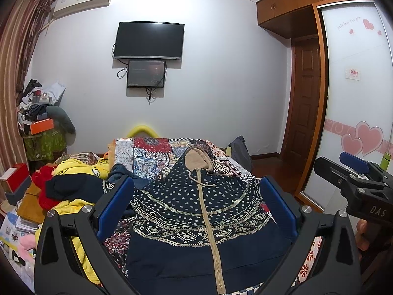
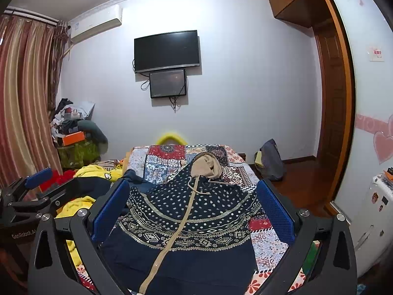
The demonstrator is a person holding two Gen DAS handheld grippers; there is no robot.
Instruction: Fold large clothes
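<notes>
A big bed [image 1: 152,152] with a patchwork cover fills the middle and bottom of both views. A dark blue hoodie [image 1: 196,211] with white dots and patterns lies flat on the bed, in the lower middle of the frame. Its tan hood [image 1: 199,158] points up toward the far end of the bed, and its tan zipper [image 1: 208,226] runs down the middle and looks closed.

A pile of yellow, red and dark clothes [image 1: 71,184] sits at the left side of the frame, beside the hoodie.

The left tool [image 1: 196,196] sits over the lower part of the hoodie. Its two blue pads [image 1: 115,204] are wide apart, with nothing between them but air. The right tool [image 2: 194,201] is above the hoodie too, with its pads [image 2: 275,211] spread wide and not gripping anything. In the left view the right tool [image 1: 353,172] shows at the right edge of the frame.

A black TV [image 1: 149,40] hangs on the wall at the upper middle, with a smaller screen [image 1: 146,73] just under it
</notes>
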